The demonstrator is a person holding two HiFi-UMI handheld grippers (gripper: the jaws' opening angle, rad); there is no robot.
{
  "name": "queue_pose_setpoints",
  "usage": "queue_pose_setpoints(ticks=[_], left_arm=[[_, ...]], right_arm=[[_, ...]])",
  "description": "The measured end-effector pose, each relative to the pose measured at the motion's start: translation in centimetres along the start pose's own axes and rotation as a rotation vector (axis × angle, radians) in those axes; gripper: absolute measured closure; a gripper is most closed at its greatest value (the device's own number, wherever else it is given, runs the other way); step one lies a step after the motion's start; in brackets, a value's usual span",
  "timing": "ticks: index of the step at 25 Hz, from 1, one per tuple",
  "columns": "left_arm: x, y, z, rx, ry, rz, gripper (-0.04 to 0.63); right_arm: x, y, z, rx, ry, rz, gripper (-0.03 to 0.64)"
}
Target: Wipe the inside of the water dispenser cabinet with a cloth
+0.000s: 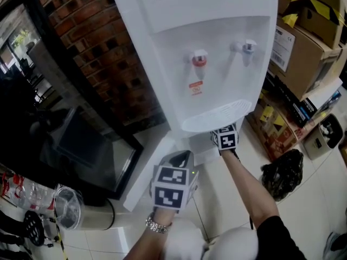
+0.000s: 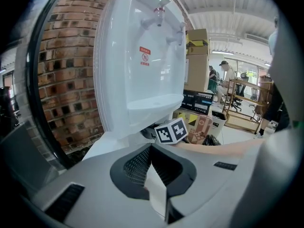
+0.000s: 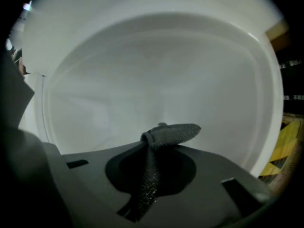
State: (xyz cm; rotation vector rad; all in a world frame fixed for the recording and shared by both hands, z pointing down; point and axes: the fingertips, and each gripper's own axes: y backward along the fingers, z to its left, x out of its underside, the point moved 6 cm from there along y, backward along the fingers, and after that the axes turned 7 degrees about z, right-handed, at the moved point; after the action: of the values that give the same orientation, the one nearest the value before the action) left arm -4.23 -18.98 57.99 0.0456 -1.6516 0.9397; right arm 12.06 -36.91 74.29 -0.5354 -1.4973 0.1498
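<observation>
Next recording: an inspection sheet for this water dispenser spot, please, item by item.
Surface: pale floor tiles.
Job's things: white water dispenser upright; dark cloth pinched in the right tongs, facing a white surface.
Clutter: black bag, cardboard boxes, clear jar.
Grippers: right tongs shut on the cloth; left tongs near together, pale wedge between the pads, unclear what.
Cables: nothing seen.
Surroundings: brick wall, dark glass-fronted unit.

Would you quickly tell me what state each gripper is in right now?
Left gripper: a white strip sits between its jaws; whether it is gripped cannot be told.
Right gripper: shut on the dark cloth.
</observation>
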Motion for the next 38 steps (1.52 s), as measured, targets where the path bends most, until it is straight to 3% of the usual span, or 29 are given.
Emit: queue_pose_setpoints(ticks=[6, 12, 15, 18, 24, 28, 32, 38], left_arm=[[0.2, -0.2, 0.0, 0.001, 0.001, 0.007, 0.592], [0.1, -0.1, 0.1, 0.005, -0.001, 0.005, 0.592], [0.0, 0.0, 0.1, 0.006, 0.0, 0.002, 0.592], [0.1, 0.1, 0.2, 0.007, -0.001, 0.002, 0.592], [0.0, 0.2, 0.2, 0.014, -0.004, -0.004, 0.592], [-0.1, 0.0, -0.3, 0.03, -0.012, 0.0, 0.592], [0.0, 0.1, -0.2, 0.03, -0.012, 0.0, 0.592], [-0.2, 0.3, -0.3, 0.034, -0.012, -0.006, 0.592]], right_arm=[[1.3, -0.6, 0.0, -0.024, -0.03, 0.044, 0.587], [0.4, -0.8, 7.5, -0.211, 0.106, 0.019, 0.587], [0.2, -0.9, 9.7, -0.264, 0.157, 0.004, 0.586], [1.2, -1.7, 8.0, -0.204, 0.129, 0.026, 0.587], [2.8, -1.2, -0.1, 0.019, 0.024, 0.074, 0.586], [3.0, -0.5, -1.5, 0.053, -0.009, 0.069, 0.586], [1.7, -0.3, 1.1, -0.016, 0.0, 0.027, 0.588], [1.2, -0.7, 8.4, -0.199, 0.106, 0.013, 0.586]])
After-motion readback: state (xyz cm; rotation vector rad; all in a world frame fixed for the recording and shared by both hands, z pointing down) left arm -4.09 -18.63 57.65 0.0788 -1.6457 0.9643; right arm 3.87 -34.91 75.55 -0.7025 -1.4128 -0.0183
